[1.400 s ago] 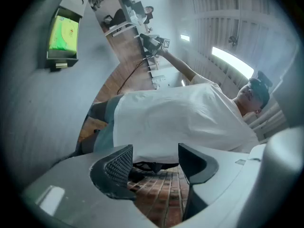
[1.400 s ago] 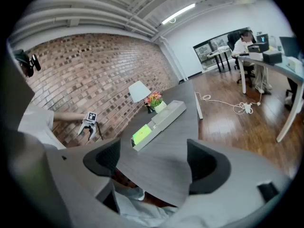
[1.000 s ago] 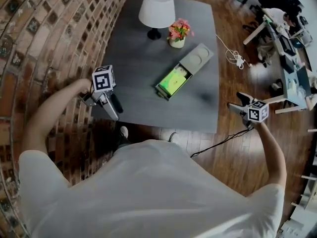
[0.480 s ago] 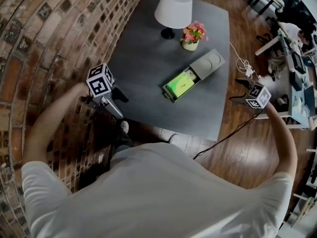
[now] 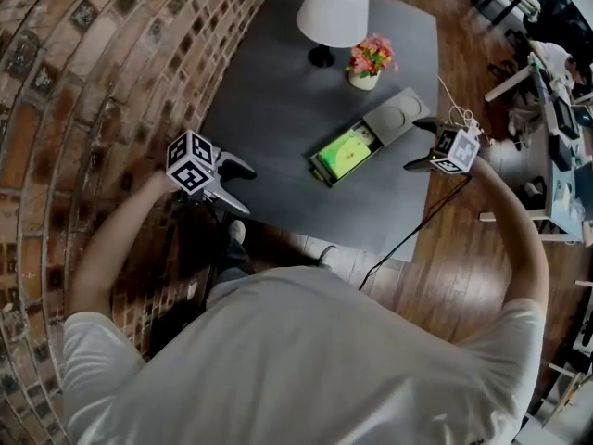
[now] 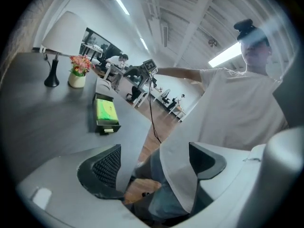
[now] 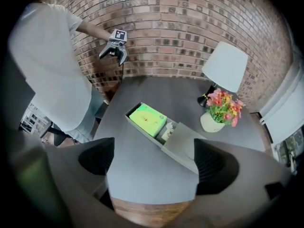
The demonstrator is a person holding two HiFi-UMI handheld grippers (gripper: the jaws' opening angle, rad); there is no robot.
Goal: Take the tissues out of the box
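On the grey table (image 5: 278, 100), mid-frame, the box (image 5: 394, 119) lies with its lid slid back, baring the green tissues (image 5: 345, 153) inside. Beside it the right gripper (image 5: 415, 145) is opening its empty jaws, probably to reach in; the left gripper (image 5: 246, 188), centre left, waits, jaws apart and empty.

The person is wearing a white short-sleeved T-shirt (image 5: 306, 360); the left hand-held gripper (image 5: 247, 189) and the right hand-held gripper (image 5: 412, 144) are grey with dark ribbed pads, each bearing a black-and-white marker cube, the right one's empty jaws opening

Even indoor light, fisheye edges, dark vignette
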